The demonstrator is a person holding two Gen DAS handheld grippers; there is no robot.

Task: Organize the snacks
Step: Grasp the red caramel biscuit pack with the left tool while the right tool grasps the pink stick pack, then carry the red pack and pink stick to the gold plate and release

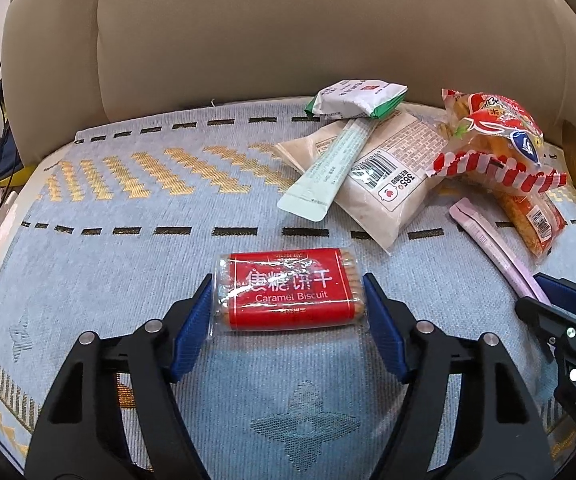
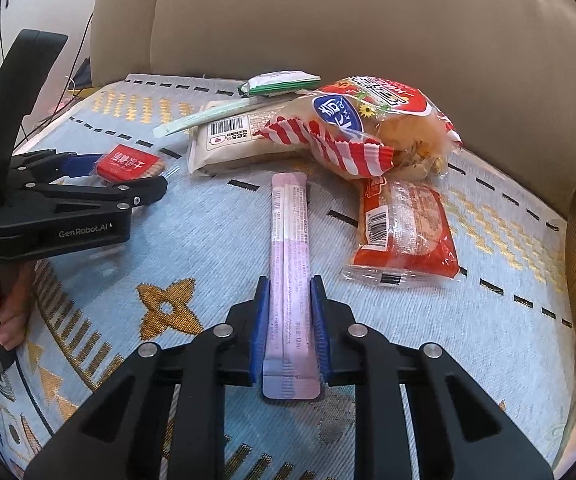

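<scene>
In the left wrist view, the left gripper (image 1: pixel 288 300) is straddling a red rectangular caramel biscuit packet in clear plastic wrap (image 1: pixel 290 290) that is lying on the pale blue woven cushion cover (image 1: pixel 127 272). Its blue pads (image 1: pixel 197 322) are standing spread at either short end, at most brushing the wrap's edges, not yet squeezing. Closing should be slow and even, so the crisp wrap is not slipping sideways or the biscuits cracking.

In the right wrist view, the right gripper (image 2: pixel 289 328) is pinching the near end of a long flat pink sachet stick (image 2: pixel 289 256), which is pointing away toward the loose pile of bread bags. Lifting it level would be wise, since the far end may be sagging or dragging across the cloth.
</scene>
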